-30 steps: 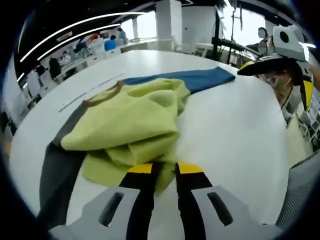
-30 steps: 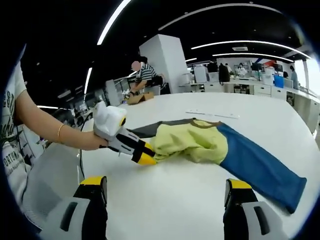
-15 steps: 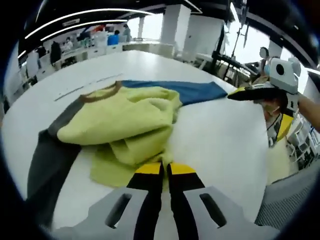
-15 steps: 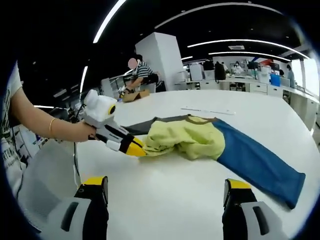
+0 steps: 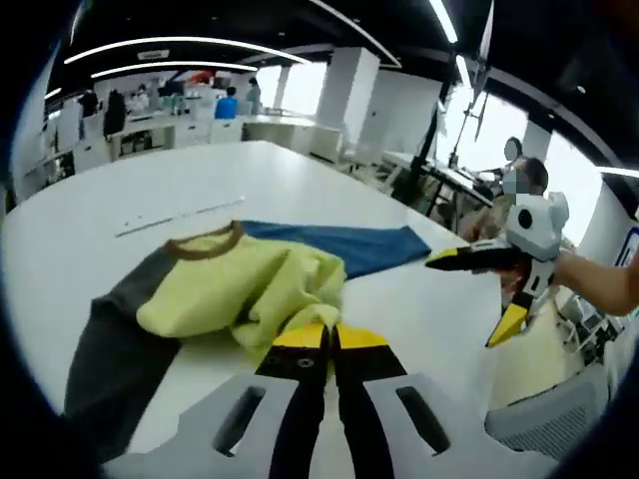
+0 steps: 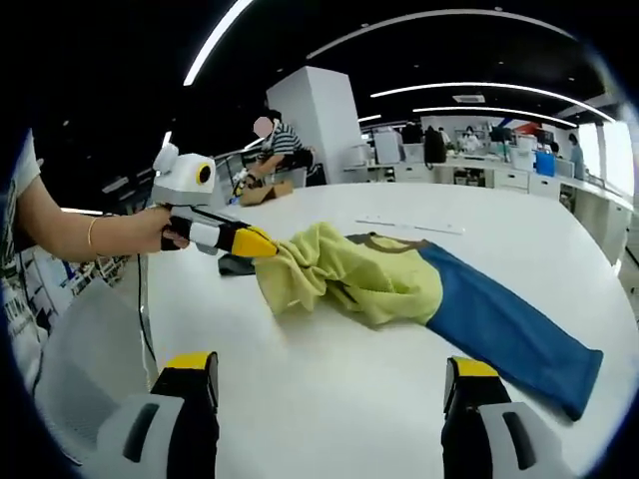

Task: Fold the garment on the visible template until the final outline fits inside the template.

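Note:
The garment [image 5: 240, 294] lies bunched on the white table [image 5: 90, 210]: a yellow-green body with a brown collar, a blue sleeve [image 5: 349, 244] and a dark grey sleeve [image 5: 110, 349]. My left gripper [image 5: 329, 336] is shut on the yellow hem. In the right gripper view the left gripper [image 6: 262, 242], held by a hand, keeps that hem of the garment [image 6: 359, 279] lifted off the table [image 6: 339, 399]. The blue sleeve [image 6: 509, 319] stretches flat to the right. My right gripper [image 6: 327, 367] is open above bare table, well short of the cloth. The right gripper [image 5: 469, 297] hovers beyond the blue sleeve's end.
A thin pale strip [image 5: 180, 213] lies on the table behind the garment. Grey chairs [image 6: 85, 339] stand at the table's edge. A person [image 6: 275, 150] works at a far desk among other desks and a white pillar.
My left gripper's jaws have gone from slightly apart to shut on the yellow hem and have raised it off the table, pulling the body up. The right gripper stays open.

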`<action>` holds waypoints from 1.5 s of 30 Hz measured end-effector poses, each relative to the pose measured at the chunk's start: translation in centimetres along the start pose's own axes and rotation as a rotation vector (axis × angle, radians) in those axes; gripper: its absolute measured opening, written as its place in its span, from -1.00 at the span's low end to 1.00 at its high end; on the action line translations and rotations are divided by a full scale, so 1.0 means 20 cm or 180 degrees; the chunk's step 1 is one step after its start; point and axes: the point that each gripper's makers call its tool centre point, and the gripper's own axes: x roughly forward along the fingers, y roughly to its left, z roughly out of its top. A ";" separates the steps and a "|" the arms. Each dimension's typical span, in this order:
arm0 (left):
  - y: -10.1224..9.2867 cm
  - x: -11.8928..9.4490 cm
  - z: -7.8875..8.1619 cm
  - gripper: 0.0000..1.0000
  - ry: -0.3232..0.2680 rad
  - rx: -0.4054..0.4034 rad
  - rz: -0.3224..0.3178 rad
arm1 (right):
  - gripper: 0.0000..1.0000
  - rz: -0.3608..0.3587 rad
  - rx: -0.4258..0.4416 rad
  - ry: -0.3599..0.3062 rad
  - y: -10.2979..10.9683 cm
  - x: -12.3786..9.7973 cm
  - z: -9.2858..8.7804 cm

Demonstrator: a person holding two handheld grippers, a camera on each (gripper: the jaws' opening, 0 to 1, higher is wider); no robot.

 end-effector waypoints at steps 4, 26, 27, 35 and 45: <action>0.06 0.03 0.04 -1.00 -0.0035 -0.0059 0.0066 | 0.82 -0.0030 0.0008 0.0013 -0.01 0.00 -0.01; 0.44 0.15 0.03 -1.00 0.0043 0.0011 0.0775 | 0.48 -0.0016 0.0218 -0.0045 0.01 0.10 0.00; 0.45 0.15 0.02 -1.00 0.0054 0.0009 0.0798 | 0.47 -0.0014 0.0223 -0.0042 0.01 0.11 0.00; 0.54 0.18 -0.04 -1.00 0.0133 -0.0180 0.0928 | 0.31 0.0055 0.0226 -0.0013 0.02 0.18 -0.01; 0.60 0.16 -0.06 -0.91 0.0208 0.0338 0.1147 | 0.16 0.0066 0.0198 0.0084 0.03 0.25 -0.02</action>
